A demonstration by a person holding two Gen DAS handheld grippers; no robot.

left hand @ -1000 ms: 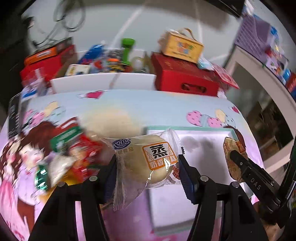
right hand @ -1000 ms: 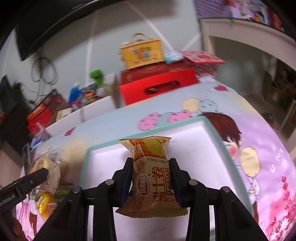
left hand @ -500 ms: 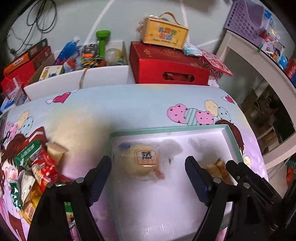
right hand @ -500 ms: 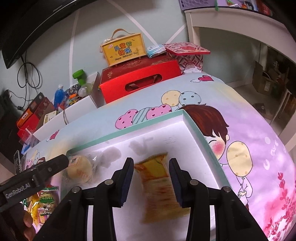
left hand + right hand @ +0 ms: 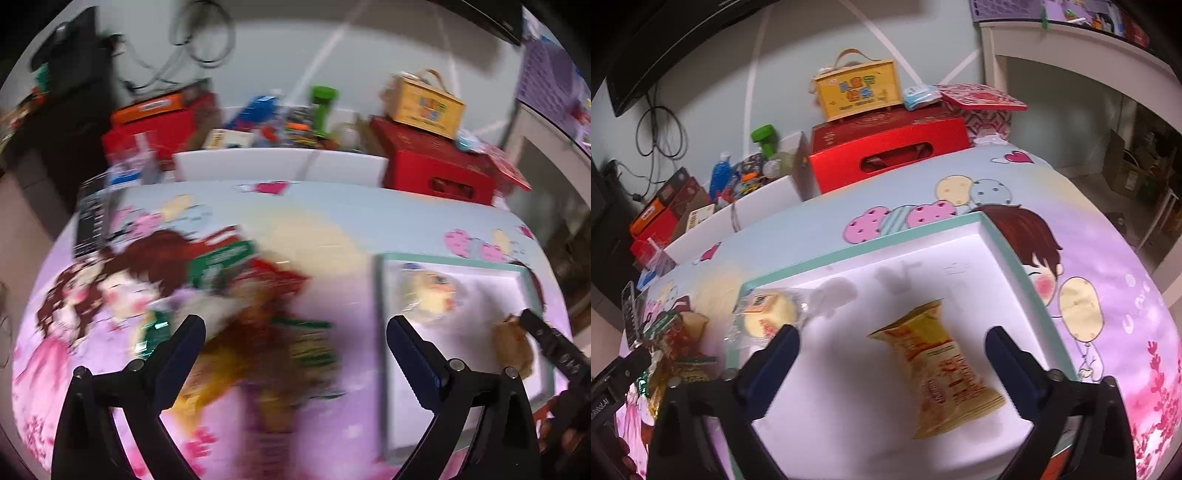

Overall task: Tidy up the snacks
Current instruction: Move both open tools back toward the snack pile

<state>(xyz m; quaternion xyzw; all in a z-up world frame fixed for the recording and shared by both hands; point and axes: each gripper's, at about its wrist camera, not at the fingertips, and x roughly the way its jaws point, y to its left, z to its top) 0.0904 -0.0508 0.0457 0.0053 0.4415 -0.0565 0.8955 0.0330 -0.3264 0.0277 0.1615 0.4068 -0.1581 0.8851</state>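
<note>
R gripper (image 5: pixel 892 354): jaws opening, spread wide, pads clear of the yellow snack pack (image 5: pixel 942 369), which lies flat btwn them in the white tray (image 5: pixel 1027 284), right of centre. Bun pack (image 5: pixel 768 314) at tray's far-left corner. L gripper (image 5: pixel 295 343): jaws opening, nothing pinched, over the blurred snack pile (image 5: pixel 258 314) on the cartoon tablecloth (image 5: pixel 332 206), left of the tray.
</note>
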